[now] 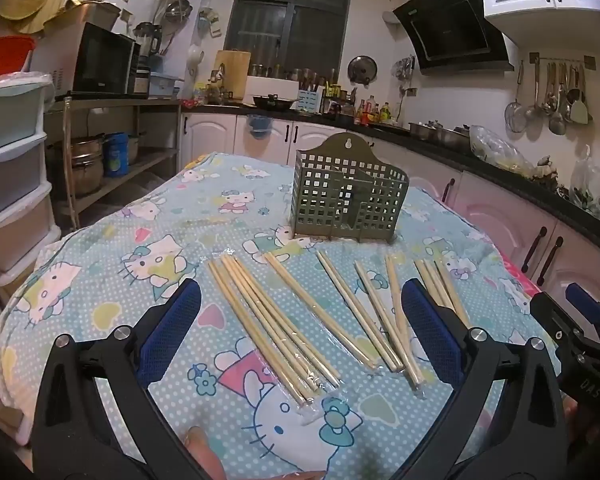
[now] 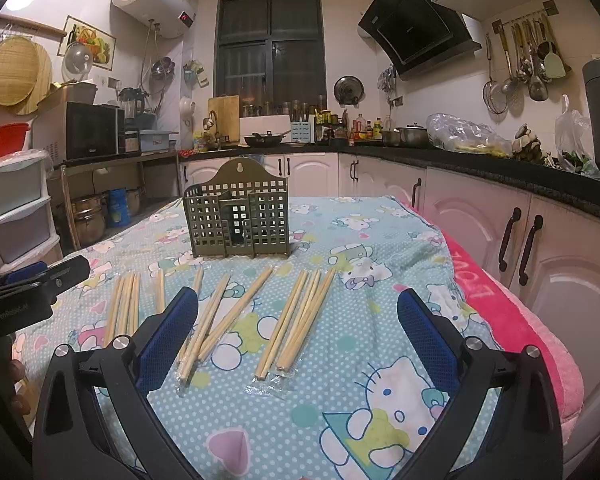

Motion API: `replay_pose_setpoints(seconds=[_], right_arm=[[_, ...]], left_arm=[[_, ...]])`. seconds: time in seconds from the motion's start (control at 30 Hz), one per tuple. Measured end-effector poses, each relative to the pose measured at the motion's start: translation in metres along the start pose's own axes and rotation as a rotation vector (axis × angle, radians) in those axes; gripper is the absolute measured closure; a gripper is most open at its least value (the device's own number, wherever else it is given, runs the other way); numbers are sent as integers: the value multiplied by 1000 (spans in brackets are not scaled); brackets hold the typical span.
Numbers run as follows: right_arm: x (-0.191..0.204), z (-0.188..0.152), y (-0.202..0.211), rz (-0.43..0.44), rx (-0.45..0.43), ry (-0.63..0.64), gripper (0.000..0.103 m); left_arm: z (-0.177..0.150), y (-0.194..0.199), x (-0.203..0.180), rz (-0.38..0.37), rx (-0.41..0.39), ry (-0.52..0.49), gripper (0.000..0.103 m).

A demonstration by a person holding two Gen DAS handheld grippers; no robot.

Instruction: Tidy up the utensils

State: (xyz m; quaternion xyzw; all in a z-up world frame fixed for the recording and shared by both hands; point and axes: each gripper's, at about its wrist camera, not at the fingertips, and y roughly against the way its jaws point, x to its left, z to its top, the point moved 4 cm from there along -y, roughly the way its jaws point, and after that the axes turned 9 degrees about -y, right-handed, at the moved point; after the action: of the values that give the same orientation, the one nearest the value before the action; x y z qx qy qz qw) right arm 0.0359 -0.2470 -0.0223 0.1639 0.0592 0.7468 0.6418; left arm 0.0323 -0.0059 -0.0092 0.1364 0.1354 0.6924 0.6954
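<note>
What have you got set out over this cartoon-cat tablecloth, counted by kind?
Olive-green perforated plastic utensil holder: 1
Bunches of pale wooden chopsticks in clear wrap: 6, as far as they can be told apart
Black tongs with blue pads, left tongs and right tongs, both open: 2
Total: 9

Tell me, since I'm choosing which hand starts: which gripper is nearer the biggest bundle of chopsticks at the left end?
Left. The left gripper is open right over that bundle; the right gripper, also open, hovers farther right, over the other chopsticks.
</note>
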Motion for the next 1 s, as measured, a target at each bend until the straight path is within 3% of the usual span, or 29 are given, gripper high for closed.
replay_pose_setpoints(seconds=[1.0], right_arm=[[2,-3,-4,-1,7,2,6]], left_arm=[[-2,-7,4,0,7,-2,11]])
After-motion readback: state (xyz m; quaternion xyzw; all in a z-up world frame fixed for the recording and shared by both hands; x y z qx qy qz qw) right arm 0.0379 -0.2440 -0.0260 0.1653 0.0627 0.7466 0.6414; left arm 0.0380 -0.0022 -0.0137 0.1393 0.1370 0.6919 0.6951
